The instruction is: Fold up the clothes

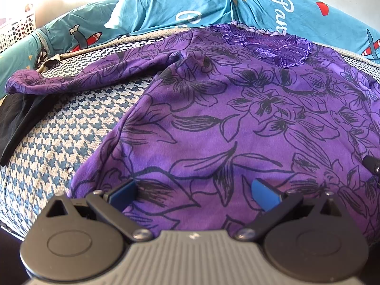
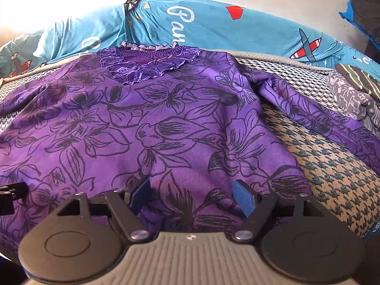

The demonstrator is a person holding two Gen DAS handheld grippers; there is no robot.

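Observation:
A purple long-sleeved top with black flower outlines [image 1: 237,118] [image 2: 147,123] lies spread flat on a houndstooth-covered bed, its ruffled collar [image 1: 268,45] [image 2: 147,66] at the far side. One sleeve [image 1: 78,78] stretches out to the left, the other [image 2: 320,111] runs off to the right. My left gripper [image 1: 193,192] hovers over the near hem, open, with bare fabric between its blue pads. My right gripper [image 2: 193,197] stands open over the hem further right, nothing pinched. Each gripper's edge shows in the other's view.
A teal printed quilt [image 1: 190,7] [image 2: 237,28] is bunched along the far side of the bed. A black garment [image 1: 16,116] lies at the left edge. Patterned folded clothes [image 2: 356,90] sit at the right. A white perforated basket [image 1: 16,28] stands far left.

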